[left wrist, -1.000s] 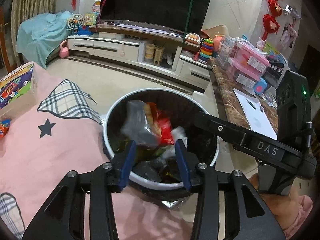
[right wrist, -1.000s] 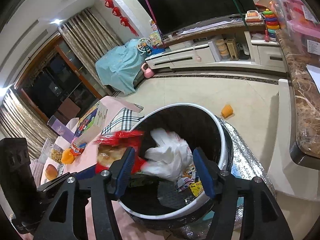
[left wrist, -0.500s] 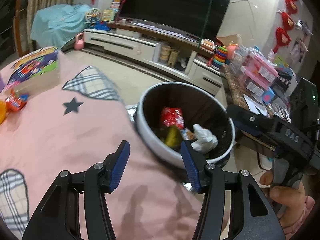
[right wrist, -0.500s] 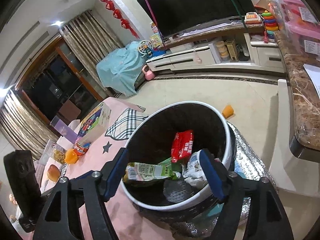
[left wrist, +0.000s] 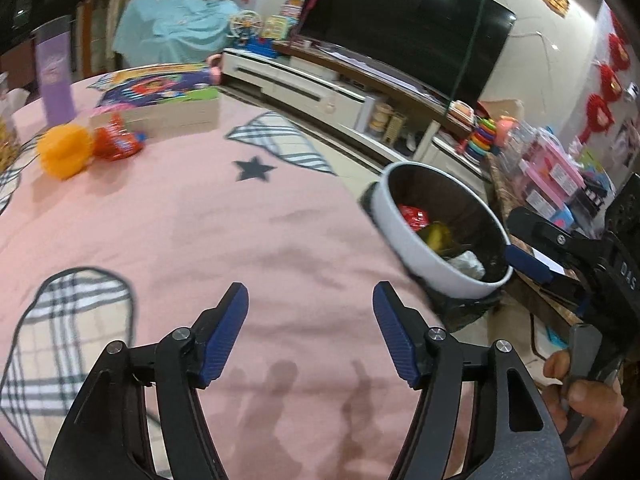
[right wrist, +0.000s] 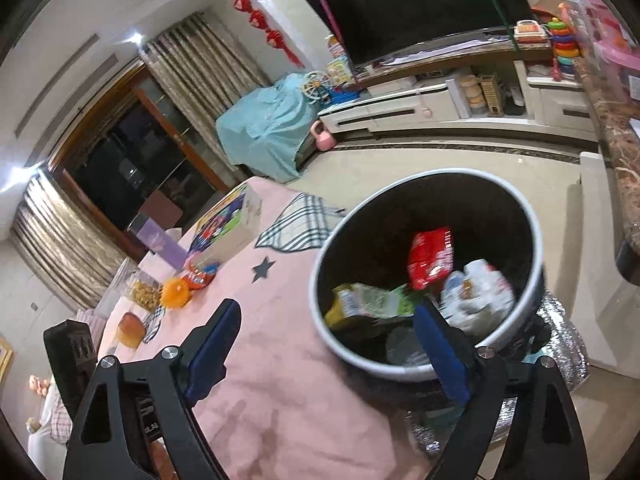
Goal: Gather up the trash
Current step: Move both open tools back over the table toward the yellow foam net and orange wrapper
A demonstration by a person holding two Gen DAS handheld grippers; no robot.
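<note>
A round bin [right wrist: 520, 208] with a white rim and dark inside stands beside the pink-clothed table [left wrist: 240, 240]. In it lie a red packet [right wrist: 430, 258], a green and yellow carton [right wrist: 368, 304] and white crumpled wrap [right wrist: 480, 292]. My right gripper [right wrist: 326, 308] hangs over the table edge and the bin's near rim, its jaws opening with nothing held. My left gripper [left wrist: 310, 292] is over the bare pink cloth, its jaws opening and empty. Far left on the table lie a red wrapper [left wrist: 118, 144] and an orange ball-like thing [left wrist: 64, 152]. The bin [left wrist: 420, 256] sits right of the left gripper.
A colourful flat box [left wrist: 160, 100] and a purple carton [left wrist: 54, 76] stand at the table's far side. A snack jar [right wrist: 142, 292] and a bun [right wrist: 130, 330] sit further left. A brown marble counter [right wrist: 616, 132] runs along the right. A TV unit [right wrist: 440, 100] lines the far wall.
Both grippers let trash fall into the bin and opened wider. The left gripper swung left from above the bin to over the pink cloth. The right one drew back slightly.
</note>
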